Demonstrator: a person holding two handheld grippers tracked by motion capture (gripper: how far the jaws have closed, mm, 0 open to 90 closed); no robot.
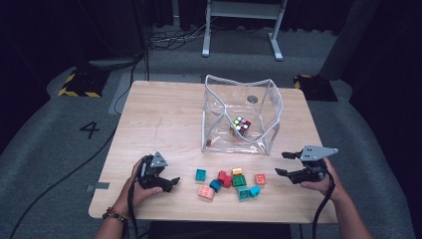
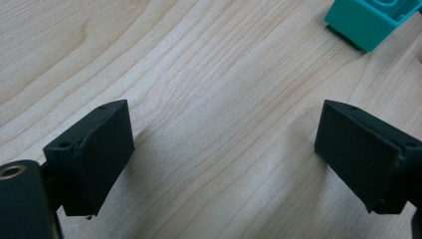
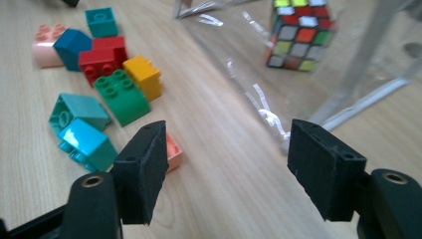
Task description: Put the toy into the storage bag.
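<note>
wooden table, loose blocks near both grippers

pale wood-grain table point(image 1: 164, 124) on grey floor, dark room behind. loose toy blocks point(image 1: 234, 181) lie in a cluster at the near middle of the table, between the two grippers: studded plastic bricks in teal, red, blue, yellow, green, pink and orange, several tipped on their sides. orange block point(image 3: 173, 152) sits just behind one jaw of the right gripper point(image 3: 226, 167); whether they touch, cannot tell. right gripper jaws stand wide apart, nothing between them. left gripper point(image 2: 224, 149) rests low over bare wood, jaws wide apart, empty; a teal block point(image 2: 368, 20) lies ahead of it. clear plastic bag point(image 1: 271, 107) stands behind the blocks with a colour cube point(image 1: 241, 125) inside
</note>
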